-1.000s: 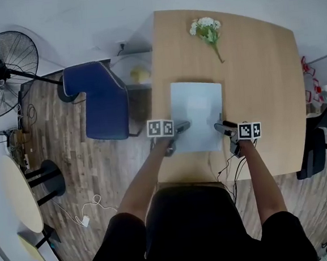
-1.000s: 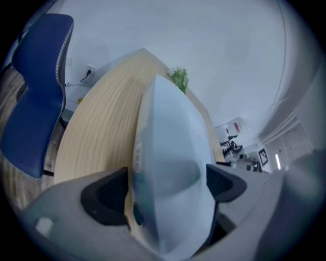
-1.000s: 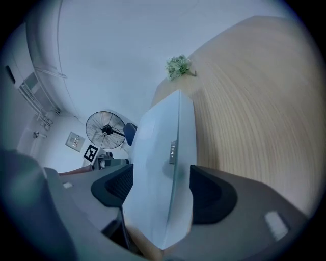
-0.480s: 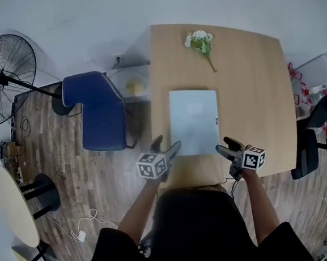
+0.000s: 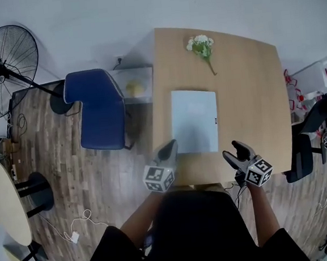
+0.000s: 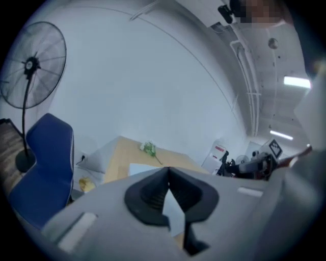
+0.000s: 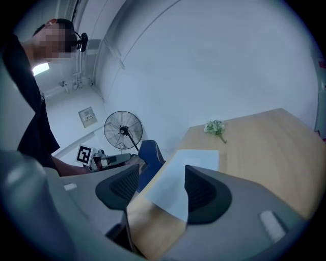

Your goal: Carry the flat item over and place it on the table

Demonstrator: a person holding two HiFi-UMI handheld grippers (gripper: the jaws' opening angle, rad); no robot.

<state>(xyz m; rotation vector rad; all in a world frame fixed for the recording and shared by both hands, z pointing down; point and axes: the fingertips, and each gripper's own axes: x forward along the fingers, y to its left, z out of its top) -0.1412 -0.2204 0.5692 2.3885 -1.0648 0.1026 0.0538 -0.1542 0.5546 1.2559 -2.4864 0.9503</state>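
Seeing my left tool [image 5: 168, 150] clenched empty, right tool [image 5: 233, 150] closing on nothing, pale flat sheet [image 5: 194, 120] ahead on wooden worktop [image 5: 244, 80].

The light wooden bench [image 5: 257, 96] lies open at centre right, while a flat pale-blue sheet [image 5: 194, 120] mid-frame, a white flower sprig [image 5: 201, 45] at upper centre and a blue padded chair [image 5: 96, 107] at left stand in the way.

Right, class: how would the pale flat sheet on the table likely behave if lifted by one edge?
The sheet lies flush on the table with no visible thickness: probably light, possibly sagging when lifted. Smooth face on smooth wood: likely slides rather than tips if pushed.
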